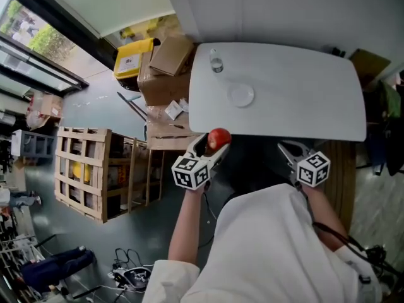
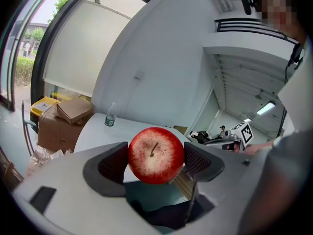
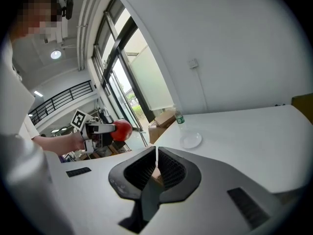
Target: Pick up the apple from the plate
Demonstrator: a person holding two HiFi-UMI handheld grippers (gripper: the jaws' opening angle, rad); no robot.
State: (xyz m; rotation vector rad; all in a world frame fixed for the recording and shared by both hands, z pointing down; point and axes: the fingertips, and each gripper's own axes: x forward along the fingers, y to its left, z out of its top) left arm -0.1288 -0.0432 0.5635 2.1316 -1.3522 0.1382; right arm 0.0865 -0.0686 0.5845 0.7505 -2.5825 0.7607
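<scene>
A red apple (image 1: 218, 138) sits between the jaws of my left gripper (image 1: 213, 143), held off the near left edge of the white table (image 1: 297, 100). In the left gripper view the apple (image 2: 156, 155) fills the gap, stem toward the camera, both pads pressed on its sides. The clear plate (image 1: 242, 95) lies bare on the table, seen too in the right gripper view as the plate (image 3: 190, 140). My right gripper (image 1: 289, 150) hangs before the table's near edge; its jaws meet with nothing between them (image 3: 156, 169). That view also shows the apple (image 3: 122, 129) at its left.
A water bottle (image 1: 216, 60) stands at the table's far left corner. Cardboard boxes (image 1: 167, 74) and a yellow crate (image 1: 134, 57) pile up left of the table. A wooden pallet crate (image 1: 95, 169) stands on the floor at the left. A wooden strip (image 1: 344, 175) runs at the right.
</scene>
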